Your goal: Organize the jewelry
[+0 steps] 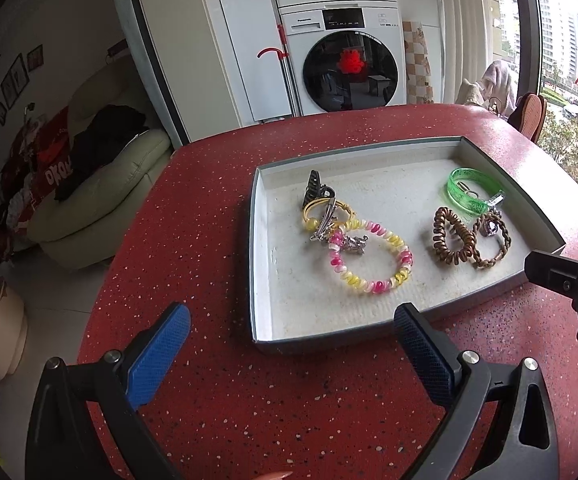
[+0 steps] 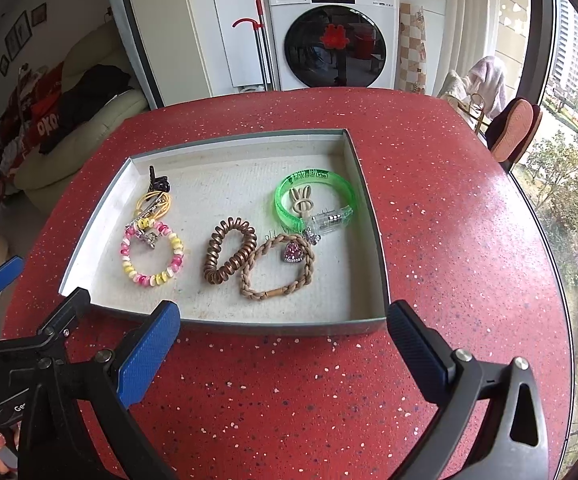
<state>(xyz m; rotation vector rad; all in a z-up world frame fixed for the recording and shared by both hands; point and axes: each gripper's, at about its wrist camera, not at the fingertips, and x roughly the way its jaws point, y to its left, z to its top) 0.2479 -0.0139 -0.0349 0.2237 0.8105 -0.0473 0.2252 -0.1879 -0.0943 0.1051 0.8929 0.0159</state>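
A shallow grey tray (image 1: 263, 264) (image 2: 373, 240) lies on the red speckled table (image 1: 209, 240) (image 2: 449, 200). In it are a pink-and-yellow coil bracelet (image 1: 369, 258) (image 2: 151, 254), yellow hair ties with a dark claw clip (image 1: 319, 196) (image 2: 155, 194), a brown spiral hair tie (image 1: 451, 236) (image 2: 229, 256), a braided tan band with a pink heart charm (image 2: 279, 266) (image 1: 491, 236), and a green bangle (image 1: 473, 192) (image 2: 315, 194). My left gripper (image 1: 291, 346) hangs open near the tray's front left corner, empty. My right gripper (image 2: 283, 340) stands open before the tray's front edge, empty.
A washing machine (image 2: 333, 36) and a red-handled mop (image 2: 261, 40) stand beyond the table. A cream sofa with clothes (image 1: 101, 184) is at the left, a window (image 2: 569, 140) at the right. A chair back (image 2: 513, 128) rises by the table's far right edge.
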